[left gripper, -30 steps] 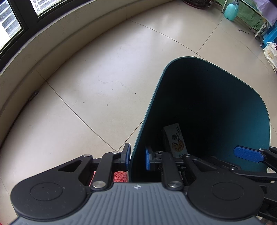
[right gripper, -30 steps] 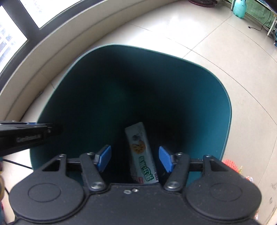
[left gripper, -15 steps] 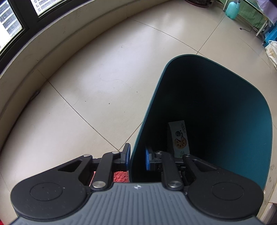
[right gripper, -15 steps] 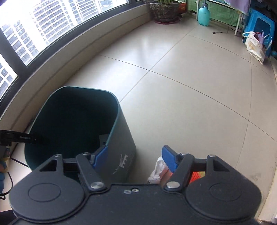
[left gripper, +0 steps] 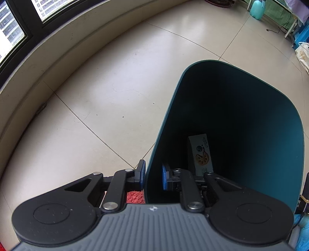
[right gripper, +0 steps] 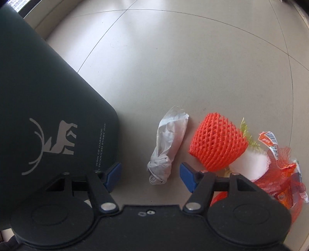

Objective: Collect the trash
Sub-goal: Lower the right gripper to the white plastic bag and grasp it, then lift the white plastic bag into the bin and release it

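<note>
My left gripper point(left gripper: 153, 176) is shut on the near rim of the dark teal bin point(left gripper: 173, 108), one pad outside the wall and one inside. A printed snack box point(left gripper: 200, 154) leans at the bottom of the bin. In the right wrist view the bin's outer wall point(right gripper: 48, 96) with its deer logo fills the left. My right gripper point(right gripper: 150, 177) hangs open low over the floor, nothing pressed between its pads. The near end of a crumpled white wrapper point(right gripper: 168, 144) lies between its fingertips. An orange foam net point(right gripper: 218, 141) lies just to the right.
A red mesh bag with wrappers point(right gripper: 280, 173) and a white foam piece point(right gripper: 249, 164) lie right of the net. A curved window sill point(left gripper: 58, 48) bounds the tiled floor. A teal jug point(left gripper: 256, 9) and a white bag point(left gripper: 303, 52) stand far off.
My right gripper has left the bin's mouth, swung right and dropped to the floor beside the bin, above the trash. The left gripper has kept its hold on the rim.
</note>
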`<action>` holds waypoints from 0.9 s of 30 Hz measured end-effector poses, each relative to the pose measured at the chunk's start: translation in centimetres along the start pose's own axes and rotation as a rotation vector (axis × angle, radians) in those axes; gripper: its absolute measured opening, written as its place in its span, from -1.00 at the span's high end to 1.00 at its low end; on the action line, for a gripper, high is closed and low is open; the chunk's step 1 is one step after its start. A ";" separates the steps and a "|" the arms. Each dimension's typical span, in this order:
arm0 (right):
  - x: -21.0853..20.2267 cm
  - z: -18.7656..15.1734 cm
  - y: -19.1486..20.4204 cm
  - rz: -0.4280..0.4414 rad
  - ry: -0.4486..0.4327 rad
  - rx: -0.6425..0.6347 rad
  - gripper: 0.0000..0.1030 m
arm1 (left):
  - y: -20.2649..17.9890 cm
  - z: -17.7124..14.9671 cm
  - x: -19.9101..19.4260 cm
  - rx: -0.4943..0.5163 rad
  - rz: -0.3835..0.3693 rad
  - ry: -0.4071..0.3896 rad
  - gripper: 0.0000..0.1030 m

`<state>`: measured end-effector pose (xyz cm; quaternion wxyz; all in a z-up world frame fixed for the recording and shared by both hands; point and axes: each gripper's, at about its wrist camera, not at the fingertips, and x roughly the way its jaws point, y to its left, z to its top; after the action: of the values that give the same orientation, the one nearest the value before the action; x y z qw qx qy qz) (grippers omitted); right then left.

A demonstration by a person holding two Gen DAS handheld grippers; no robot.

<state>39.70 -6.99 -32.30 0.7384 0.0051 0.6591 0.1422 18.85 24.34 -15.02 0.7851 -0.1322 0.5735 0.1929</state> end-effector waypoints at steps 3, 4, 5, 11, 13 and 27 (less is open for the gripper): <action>3.7 -2.8 0.3 -0.007 0.029 0.062 -0.28 | -0.2 0.0 0.0 0.007 0.006 0.001 0.68; 4.2 -3.9 0.8 -0.011 0.043 0.082 -0.26 | -0.3 0.0 0.0 0.009 0.008 0.001 0.68; 4.9 -3.9 0.7 -0.014 0.051 0.092 -0.25 | -0.3 0.0 0.0 0.011 0.010 0.001 0.68; 8.9 -5.2 0.9 -0.046 0.080 0.088 0.12 | -0.5 0.0 -0.1 0.014 0.014 0.002 0.68; 9.5 -5.4 0.8 -0.055 0.077 0.078 0.23 | -0.5 -0.1 -0.1 0.015 0.014 0.000 0.68; 1.9 -6.9 1.1 -0.056 -0.035 -0.021 0.60 | -0.2 0.2 -0.2 -0.003 0.005 0.005 0.68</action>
<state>32.88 -6.81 -34.81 0.7535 -0.0187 0.6445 0.1282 18.99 24.23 -14.74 0.7831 -0.1327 0.5754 0.1953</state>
